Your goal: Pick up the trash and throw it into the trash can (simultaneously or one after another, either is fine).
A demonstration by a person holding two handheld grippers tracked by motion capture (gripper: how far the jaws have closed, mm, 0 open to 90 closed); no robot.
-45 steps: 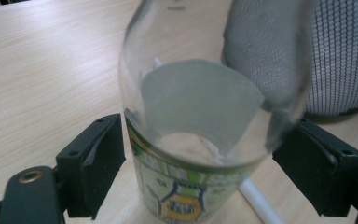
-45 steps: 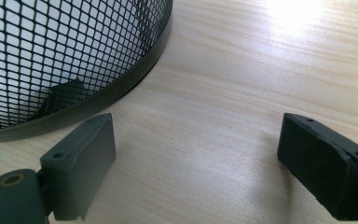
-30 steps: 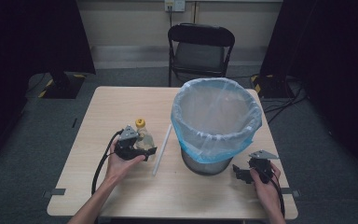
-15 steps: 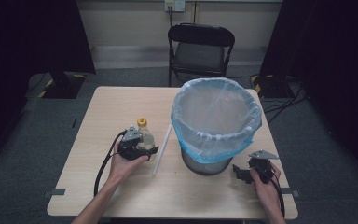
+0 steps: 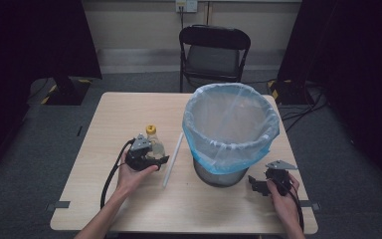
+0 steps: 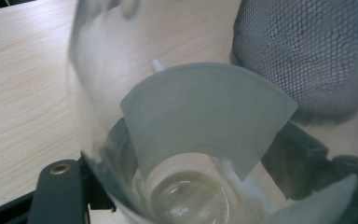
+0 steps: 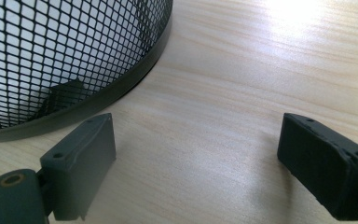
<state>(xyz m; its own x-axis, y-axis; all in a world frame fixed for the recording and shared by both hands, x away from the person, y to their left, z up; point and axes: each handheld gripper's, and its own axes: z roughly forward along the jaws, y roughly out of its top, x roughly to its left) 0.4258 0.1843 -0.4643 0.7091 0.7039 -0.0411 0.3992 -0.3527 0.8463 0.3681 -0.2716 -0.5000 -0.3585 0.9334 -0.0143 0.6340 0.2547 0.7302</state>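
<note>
Since the earlier frame the left gripper (image 5: 151, 158) has just been closing and now clamps the clear plastic bottle with the yellow cap (image 5: 152, 145), which has tipped up from lying flat. Bottle sits mid-left on the light wooden bench (image 5: 114, 124), just left of a white stick (image 5: 173, 159) and the black mesh bin with a blue-rimmed liner (image 5: 229, 130). Right gripper (image 5: 258, 185) rests at the near right by the bin, jaws wide and empty.

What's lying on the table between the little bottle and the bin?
A white straw-like stick lies on the table between the bottle and the mesh bin, seen in the high view.
</note>
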